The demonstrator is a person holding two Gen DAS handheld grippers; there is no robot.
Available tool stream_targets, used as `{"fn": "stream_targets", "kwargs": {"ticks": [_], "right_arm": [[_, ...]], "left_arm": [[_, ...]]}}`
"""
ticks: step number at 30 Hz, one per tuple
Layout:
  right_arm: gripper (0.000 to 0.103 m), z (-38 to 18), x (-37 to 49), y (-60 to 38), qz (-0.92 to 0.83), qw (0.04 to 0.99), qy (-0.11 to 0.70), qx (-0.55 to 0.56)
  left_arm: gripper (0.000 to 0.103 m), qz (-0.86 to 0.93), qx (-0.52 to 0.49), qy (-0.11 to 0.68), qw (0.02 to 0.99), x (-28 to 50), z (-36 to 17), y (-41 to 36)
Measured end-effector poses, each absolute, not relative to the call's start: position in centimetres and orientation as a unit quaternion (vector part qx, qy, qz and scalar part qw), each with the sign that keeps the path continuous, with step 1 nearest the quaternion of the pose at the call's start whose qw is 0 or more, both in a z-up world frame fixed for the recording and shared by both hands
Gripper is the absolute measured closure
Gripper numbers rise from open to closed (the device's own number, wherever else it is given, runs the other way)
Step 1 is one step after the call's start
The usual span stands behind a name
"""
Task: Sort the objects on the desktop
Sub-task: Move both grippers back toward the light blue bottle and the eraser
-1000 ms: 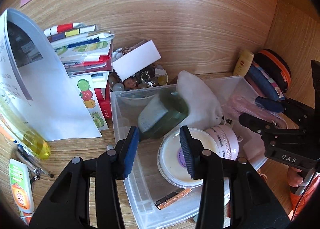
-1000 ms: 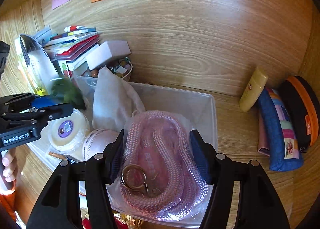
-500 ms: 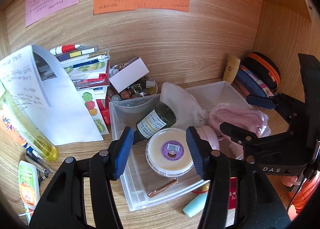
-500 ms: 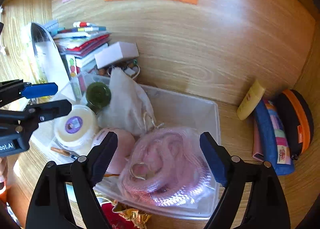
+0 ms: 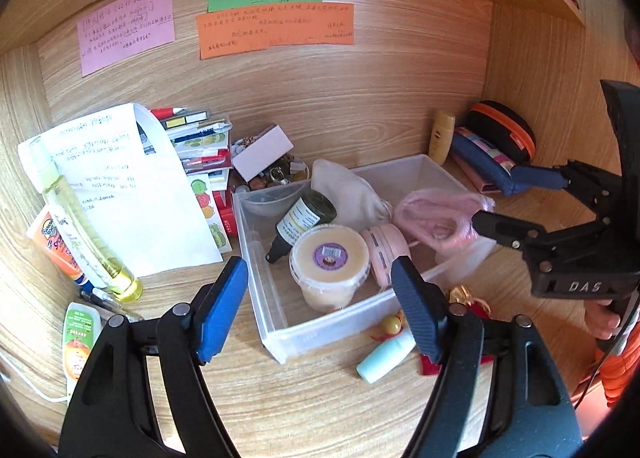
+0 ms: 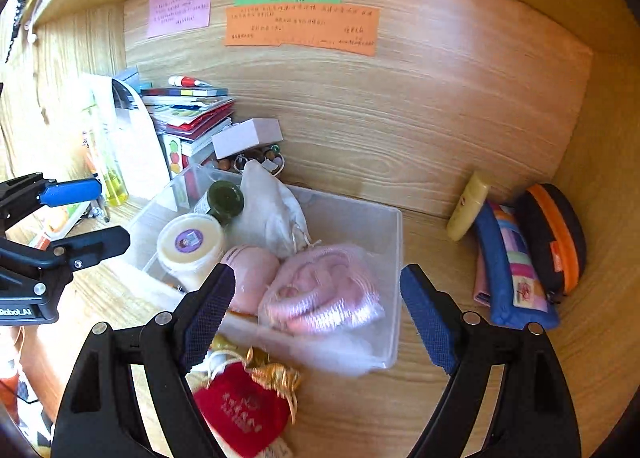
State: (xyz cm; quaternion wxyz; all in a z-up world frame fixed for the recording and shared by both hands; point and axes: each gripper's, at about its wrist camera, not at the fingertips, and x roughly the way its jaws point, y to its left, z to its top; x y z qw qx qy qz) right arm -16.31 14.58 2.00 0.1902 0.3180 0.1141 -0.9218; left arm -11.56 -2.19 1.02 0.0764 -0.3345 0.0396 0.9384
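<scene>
Hovering above the bin (image 5: 280,322), both grippers stand empty: left gripper (image 5: 320,298) jaws opening, right gripper (image 6: 316,314) wide. Crammed contents risk spilling if bumped.

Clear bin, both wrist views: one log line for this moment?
left claw: opening, empty | right claw: open, empty | clear bin: dark bottle, cream tub, pink rope bag inside

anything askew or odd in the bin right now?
Yes: the dark green bottle lies tipped, cap down, against the cream tub in the clear bin. Nothing looks spilled.
</scene>
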Motion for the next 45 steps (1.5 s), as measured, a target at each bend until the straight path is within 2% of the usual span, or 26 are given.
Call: {"fn": "stream_targets", "kwargs": {"ticks": [7,21,31,34,37,38,43,45], "right_arm": [[0.020,0.9,-14.3,15.6,-0.918,0.188,0.112,0.331],[0.020,-5.7,-12.4,18.0,-0.879,0.188,0.137,0.416],[0.020,-7.3,-10.2,18.8,-0.863,0.208,0.160,0.432],[0.026,-7.7,-10.1,18.5,-0.859,0.216,0.162,0.436],[0.038,-8.0,-10.3,18.2,-0.853,0.224,0.167,0.441],[0.043,-8.1,-10.4,18.1,-0.851,0.227,0.167,0.443],[0.049,-8.3,-11.1,17.5,-0.845,0.245,0.158,0.449],[0.053,-8.3,-11.4,17.3,-0.842,0.255,0.150,0.452]], "left_arm": [[0.029,0.930,-0.354,0.042,0.092,-10.0,-0.7,-1.8],[0.029,0.891,-0.433,0.049,0.126,-10.7,-6.6,0.3],[0.029,0.869,-0.472,0.063,0.132,-11.9,-9.2,1.9],[0.029,0.868,-0.474,0.066,0.136,-12.1,-9.4,2.4],[0.031,0.868,-0.473,0.068,0.137,-12.3,-9.6,2.9],[0.033,0.868,-0.473,0.066,0.138,-12.4,-9.6,2.9],[0.040,0.870,-0.468,0.058,0.142,-12.5,-9.6,3.0],[0.050,0.871,-0.465,0.065,0.143,-12.2,-9.5,3.2]]}}
